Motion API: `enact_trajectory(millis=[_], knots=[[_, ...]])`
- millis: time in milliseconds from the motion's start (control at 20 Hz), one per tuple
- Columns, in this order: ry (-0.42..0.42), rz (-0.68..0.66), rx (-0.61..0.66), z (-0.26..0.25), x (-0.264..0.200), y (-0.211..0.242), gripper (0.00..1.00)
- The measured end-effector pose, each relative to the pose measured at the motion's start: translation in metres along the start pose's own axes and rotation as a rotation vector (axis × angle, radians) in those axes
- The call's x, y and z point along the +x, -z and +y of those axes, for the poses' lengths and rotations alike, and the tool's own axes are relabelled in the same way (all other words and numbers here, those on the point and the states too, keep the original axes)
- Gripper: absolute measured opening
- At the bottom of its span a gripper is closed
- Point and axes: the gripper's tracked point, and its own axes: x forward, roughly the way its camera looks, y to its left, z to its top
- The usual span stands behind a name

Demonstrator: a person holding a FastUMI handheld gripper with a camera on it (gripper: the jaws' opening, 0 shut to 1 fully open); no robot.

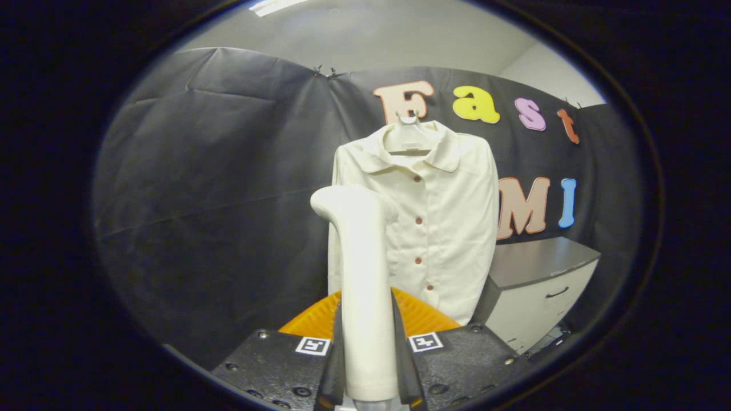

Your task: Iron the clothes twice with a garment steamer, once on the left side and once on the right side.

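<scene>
Clamped between both fingers of the gripper (368,365), a white garment steamer (362,285) stands upright. Beyond it, a cream shirt (440,228) hangs on a hanger (409,137). Best keep the head near the cloth, stroking evenly. Open room lies left; a cabinet (537,291) crowds the right.

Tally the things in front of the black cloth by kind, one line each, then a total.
Garment steamer, clamped between the tool's two fingers: 1
Cream shirt beyond it: 1
White hanger holding the shirt: 1
Cabinet with a grey top, beside the shirt: 1
Orange ribbed object behind the fingers: 1
Total: 5
</scene>
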Motion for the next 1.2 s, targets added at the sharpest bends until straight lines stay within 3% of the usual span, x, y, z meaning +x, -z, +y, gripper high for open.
enact_trajectory(millis=[150, 350, 650, 1200], knots=[[0.005, -0.037, 0.023, 0.009, 0.015, -0.011, 0.36], [0.078, -0.141, 0.061, -0.001, 0.039, -0.037, 0.36], [0.148, -0.147, 0.073, -0.012, 0.094, -0.038, 0.36], [0.233, 0.032, 0.114, -0.017, 0.212, 0.066, 0.36]])
